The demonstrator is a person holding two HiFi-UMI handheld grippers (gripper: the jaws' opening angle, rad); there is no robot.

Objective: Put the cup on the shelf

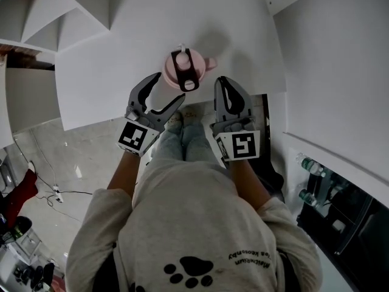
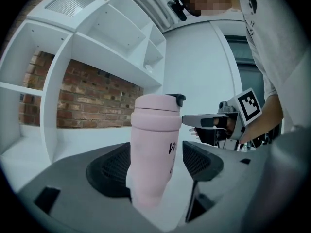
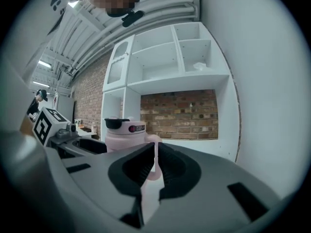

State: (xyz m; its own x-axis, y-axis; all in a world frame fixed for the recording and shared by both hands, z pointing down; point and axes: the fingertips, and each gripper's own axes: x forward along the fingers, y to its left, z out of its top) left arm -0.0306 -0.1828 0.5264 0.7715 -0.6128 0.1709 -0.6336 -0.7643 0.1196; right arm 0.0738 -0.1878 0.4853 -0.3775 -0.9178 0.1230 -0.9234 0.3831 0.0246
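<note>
The pink cup (image 1: 184, 70) stood upright on the white surface (image 1: 115, 66) at the upper centre of the head view, below the white shelf unit (image 1: 58, 14) at upper left. The left gripper (image 1: 168, 88) was wide open, the cup standing between its jaws, its right pad clear of the cup. At centre right, the right gripper (image 1: 220, 83) had its jaws together, tips just beside the cup's handle
</note>
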